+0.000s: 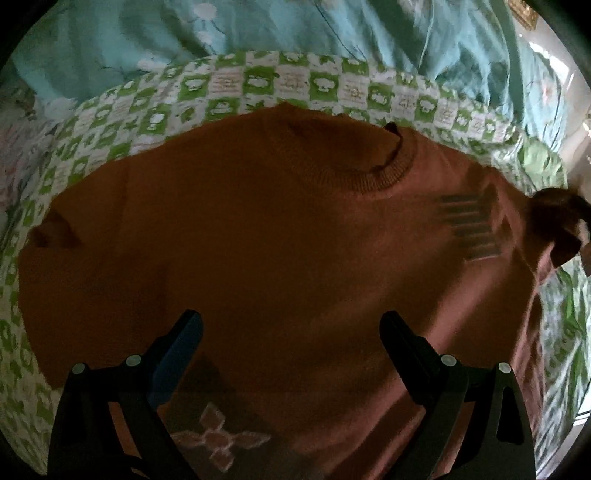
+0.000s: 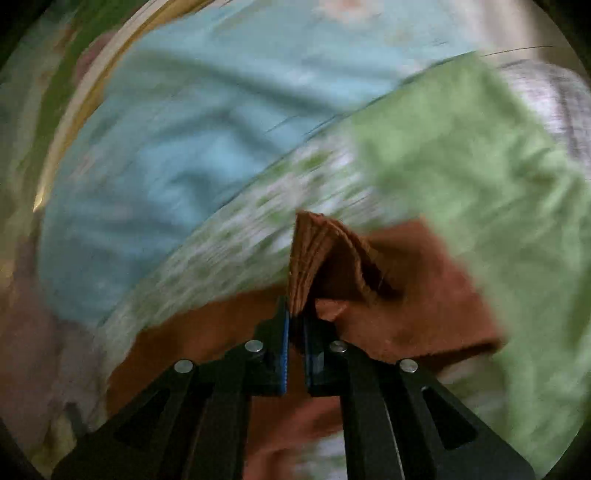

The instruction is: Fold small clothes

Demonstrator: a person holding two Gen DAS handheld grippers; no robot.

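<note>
Rust-brown sweater (image 1: 280, 236) spread flat, sleeve edge (image 2: 317, 254) lifted.

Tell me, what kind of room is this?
Probably a bedroom: a brown sweater lies on a green-and-white patterned sheet, with rumpled light-blue bedding behind it.

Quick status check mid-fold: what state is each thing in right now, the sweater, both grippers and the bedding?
Brown sweater: spread front-up on the blanket, one sleeve cuff lifted.
Right gripper: shut on the sleeve cuff.
Left gripper: open, over the sweater's lower body, holding nothing.
Green checked blanket: laid flat under the sweater.
Blue quilt: rumpled behind the blanket.
</note>
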